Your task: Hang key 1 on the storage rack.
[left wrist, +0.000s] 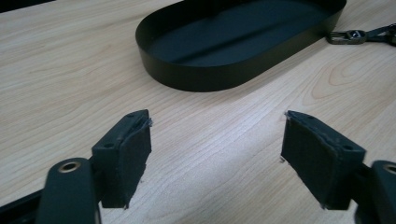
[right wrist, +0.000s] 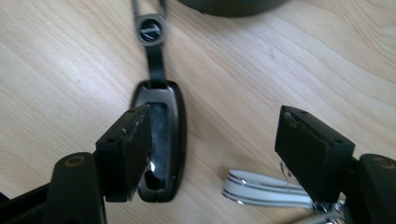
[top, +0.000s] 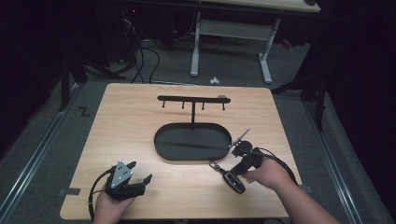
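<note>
High view, nearest edge first: the left tongs [top: 142, 171] rest low on the wooden table [top: 130, 116] in the person's left hand [top: 109, 207], jaws spread wide with only bare wood between them. Across the table, the right hand [top: 266, 173] holds the right tongs [top: 241, 148], also spread wide and gripping nothing.

Right gripper view puts the black car key fob [right wrist: 161, 140] flat on the table, just beside the inner face of one jaw and partly hidden behind it; no pad presses on it. Its strap runs away from the tongs to a metal clip [right wrist: 150, 30]. A silvery metal piece [right wrist: 261, 191] lies near the other jaw.

Farther off stands the black oval tray [top: 161, 140], with a post rising from its far side to a hook bar [top: 194, 99]. The fob lies just outside the tray's near right rim.
</note>
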Tool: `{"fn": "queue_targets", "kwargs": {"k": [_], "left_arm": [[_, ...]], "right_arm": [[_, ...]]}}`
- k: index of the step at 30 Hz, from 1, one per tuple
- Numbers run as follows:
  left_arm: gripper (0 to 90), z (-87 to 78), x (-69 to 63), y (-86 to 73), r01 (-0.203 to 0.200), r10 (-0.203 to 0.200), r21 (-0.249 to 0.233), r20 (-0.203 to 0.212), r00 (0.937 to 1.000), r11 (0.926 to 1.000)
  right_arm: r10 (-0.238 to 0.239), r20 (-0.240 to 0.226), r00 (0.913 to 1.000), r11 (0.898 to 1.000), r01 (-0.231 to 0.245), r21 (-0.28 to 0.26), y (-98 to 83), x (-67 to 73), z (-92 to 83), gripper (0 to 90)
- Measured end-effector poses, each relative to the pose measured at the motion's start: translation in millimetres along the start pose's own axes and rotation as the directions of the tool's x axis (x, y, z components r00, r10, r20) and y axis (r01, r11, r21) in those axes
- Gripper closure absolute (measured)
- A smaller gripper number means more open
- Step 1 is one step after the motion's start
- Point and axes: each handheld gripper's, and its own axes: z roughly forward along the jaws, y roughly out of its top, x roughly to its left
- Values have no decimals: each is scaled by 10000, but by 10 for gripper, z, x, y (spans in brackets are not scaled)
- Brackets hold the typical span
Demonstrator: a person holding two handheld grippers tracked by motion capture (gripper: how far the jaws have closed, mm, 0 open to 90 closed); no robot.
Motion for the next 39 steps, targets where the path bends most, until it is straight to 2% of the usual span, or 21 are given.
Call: {"fn": "queue_targets", "kwargs": {"k": [3,6,7,8,10,11,12,14,15,16,17,18,19,21,22,24,27,28,30,36,39], "left_arm": [[221,-22,-6,30,125,-123,-126,159,9998,9998],[201,-26,-36,44,-92,93,-95,109,9999,9999],[195,-24,-43,47,-125,126,-49,150,9998,9999],[192,-23,-45,48,-116,117,-38,163,9998,9999],[187,-22,-46,46,-111,112,-17,161,9998,9999],[179,-23,-45,45,-117,117,-14,142,9998,9999],[173,-26,-43,43,-108,109,-22,137,9998,9999],[168,-30,-31,36,-121,122,-22,74,9999,9999],[169,-31,-26,33,-135,135,-9,32,9999,9999],[169,-30,-23,29,-147,148,-11,7,9999,9999],[170,-32,-20,27,-186,186,-2,-30,9998,9998],[170,-34,-18,27,-192,192,-1,-34,9998,9998],[170,-38,-17,28,-191,191,-17,-17,9998,9998],[172,-42,-24,31,-254,254,-74,-31,9997,9996],[171,-41,-27,31,-294,294,-67,-17,9996,9995],[171,-37,-32,30,-333,333,-48,60,9994,9994],[169,-28,-39,33,-361,361,-12,98,9993,9993],[168,-27,-42,34,-368,368,-15,93,9993,9993],[168,-27,-44,33,-384,384,-14,79,9992,9993],[169,-31,-24,19,-296,297,-89,121,9995,9995],[169,-35,-25,17,-271,273,-133,140,9995,9995]], "right_arm": [[-14,-355,9994,9999,20,158,61,88,43,296],[-259,-459,9986,9991,274,309,127,157,106,319],[-907,-413,9950,9958,911,66,151,130,140,327],[-869,-373,9955,9961,874,108,177,155,169,334],[-476,-422,9980,9982,491,345,213,202,210,345],[-568,-374,9977,9976,582,364,233,210,237,351],[-219,-347,9992,9982,238,549,247,247,252,367],[-743,-363,9966,9961,759,453,284,233,310,397],[-680,-397,9969,9962,700,513,299,244,330,430],[-1176,-412,9922,9922,1191,368,314,213,357,451],[-801,-489,9956,9950,827,555,325,236,369,453],[-631,-528,9966,9957,664,649,341,238,394,474],[-705,-595,9957,9951,744,651,349,225,413,489],[-351,-581,9977,9956,400,848,361,249,435,513],[-632,-606,9962,9947,678,778,369,237,457,534],[-552,-620,9965,9942,606,891,372,270,473,547],[-987,-547,9936,9906,1033,892,382,268,492,592],[-878,-564,9945,9909,930,976,385,264,489,629],[-929,-578,9940,9901,984,1004,383,262,487,639],[-1397,-547,9887,9845,1446,992,382,301,484,725],[-1103,-536,9924,9865,1159,1159,391,324,481,784]]}}
